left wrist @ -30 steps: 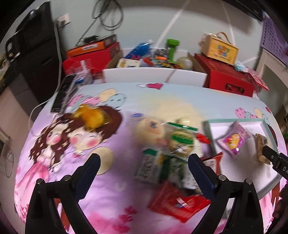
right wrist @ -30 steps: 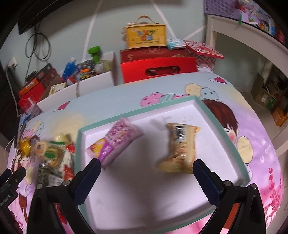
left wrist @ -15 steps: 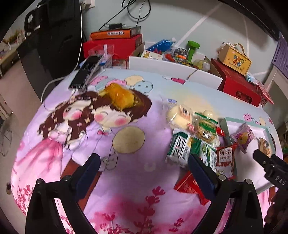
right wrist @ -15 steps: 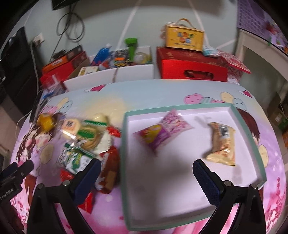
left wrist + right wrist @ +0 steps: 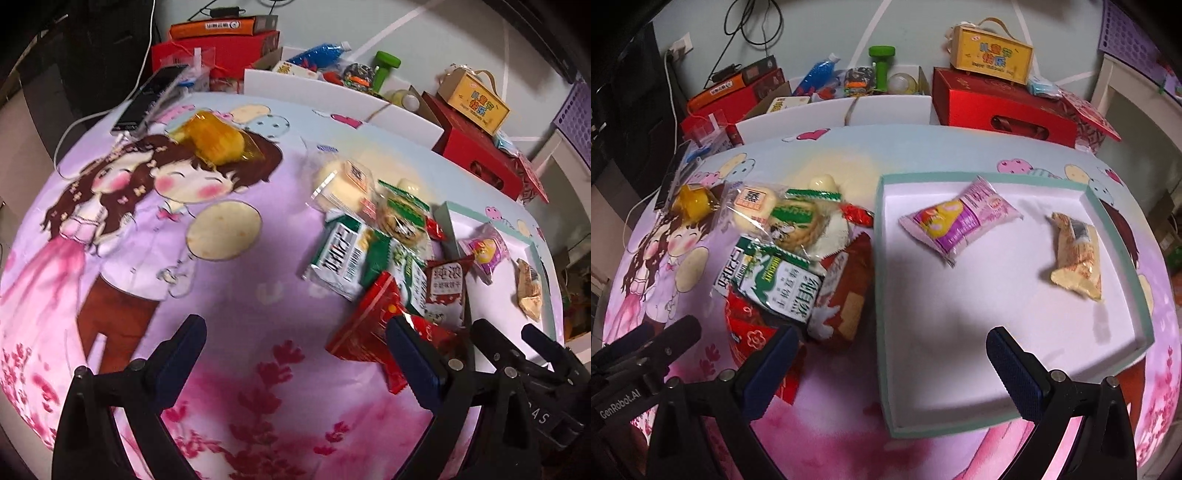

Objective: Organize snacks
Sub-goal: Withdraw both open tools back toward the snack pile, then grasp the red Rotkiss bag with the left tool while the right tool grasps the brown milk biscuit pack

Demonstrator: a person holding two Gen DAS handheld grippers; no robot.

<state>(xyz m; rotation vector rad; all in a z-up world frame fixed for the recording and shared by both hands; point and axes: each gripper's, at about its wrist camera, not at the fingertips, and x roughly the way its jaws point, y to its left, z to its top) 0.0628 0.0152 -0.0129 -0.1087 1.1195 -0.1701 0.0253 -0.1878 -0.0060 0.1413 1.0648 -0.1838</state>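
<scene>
Left wrist view: the left gripper (image 5: pixel 297 352) hangs wide open and empty over the cartoon-print cloth (image 5: pixel 221 302), beside the snack pile (image 5: pixel 384 254).

Right wrist view: the right gripper (image 5: pixel 890 360) gapes empty over the white tray (image 5: pixel 960 314), which holds a pink packet (image 5: pixel 960 218) and a tan packet (image 5: pixel 1076 254).

A white tray (image 5: pixel 882 280) with a green rim holds two snacks, lying flat and apart: a pink bag (image 5: pixel 960 221) and a tan bag (image 5: pixel 1076 258). Just beside the tray sits a pile of snacks (image 5: pixel 798 258), red, green and white. An orange snack (image 5: pixel 214 138) lies alone, far off.
</scene>
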